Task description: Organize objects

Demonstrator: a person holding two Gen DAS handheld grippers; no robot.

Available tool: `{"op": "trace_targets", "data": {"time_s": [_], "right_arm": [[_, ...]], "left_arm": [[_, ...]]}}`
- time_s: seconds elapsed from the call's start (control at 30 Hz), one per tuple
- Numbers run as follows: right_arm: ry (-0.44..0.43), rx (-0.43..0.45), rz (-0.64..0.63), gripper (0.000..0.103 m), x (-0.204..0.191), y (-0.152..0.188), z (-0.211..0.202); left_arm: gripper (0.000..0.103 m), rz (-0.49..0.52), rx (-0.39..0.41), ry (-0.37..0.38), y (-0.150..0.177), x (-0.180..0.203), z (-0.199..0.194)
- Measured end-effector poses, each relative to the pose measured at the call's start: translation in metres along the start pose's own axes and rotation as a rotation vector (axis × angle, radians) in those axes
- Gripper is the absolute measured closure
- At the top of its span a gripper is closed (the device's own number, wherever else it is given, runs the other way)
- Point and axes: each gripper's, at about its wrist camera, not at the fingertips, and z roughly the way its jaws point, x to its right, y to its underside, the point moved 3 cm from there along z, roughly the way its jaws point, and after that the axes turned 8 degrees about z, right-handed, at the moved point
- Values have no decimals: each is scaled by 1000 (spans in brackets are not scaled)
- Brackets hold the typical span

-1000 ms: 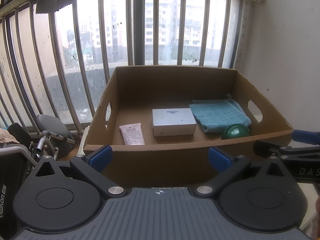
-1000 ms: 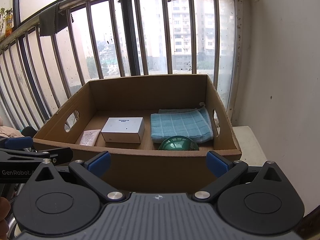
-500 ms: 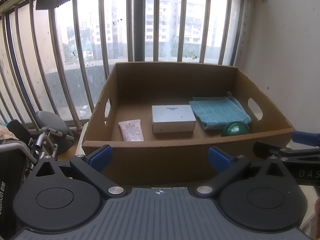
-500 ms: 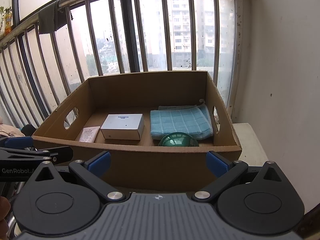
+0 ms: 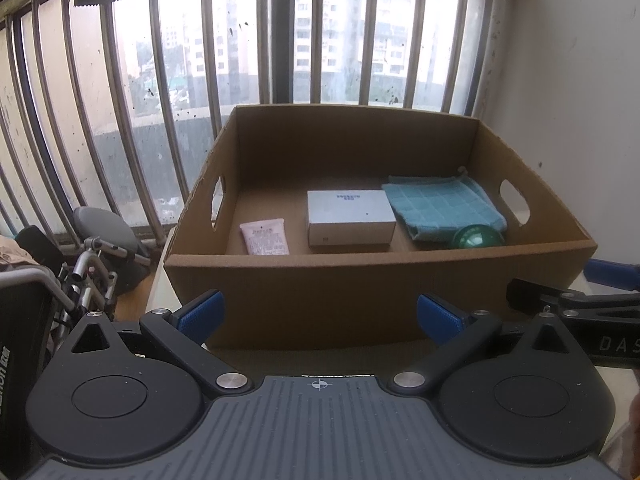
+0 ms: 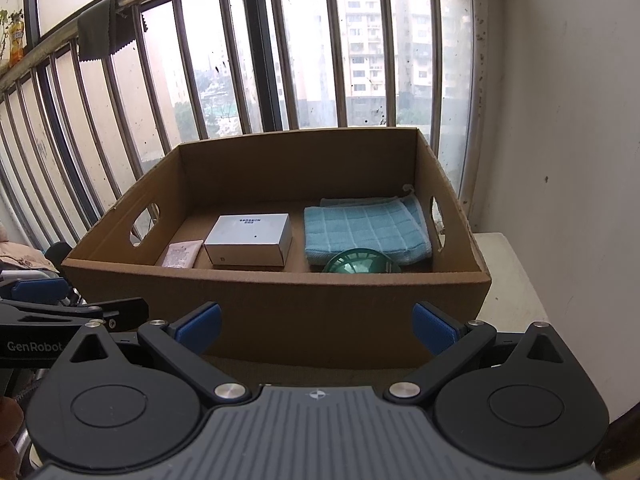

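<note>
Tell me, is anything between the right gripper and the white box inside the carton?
Yes. The cardboard carton's near wall rises between the open right gripper and the white box. Above the rim nothing visible blocks the way.

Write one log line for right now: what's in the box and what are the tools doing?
box: tube, white carton, blue cloth, green ball | left tool: open, empty | right tool: open, empty
</note>
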Motion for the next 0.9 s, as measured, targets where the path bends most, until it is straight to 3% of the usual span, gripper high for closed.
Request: {"op": "trace_targets", "data": {"time_s": [0.9], "right_arm": [[0,10,3,0,0,-3,-7]], "left_arm": [[1,3,12,-2,-2,1,-6]]}}
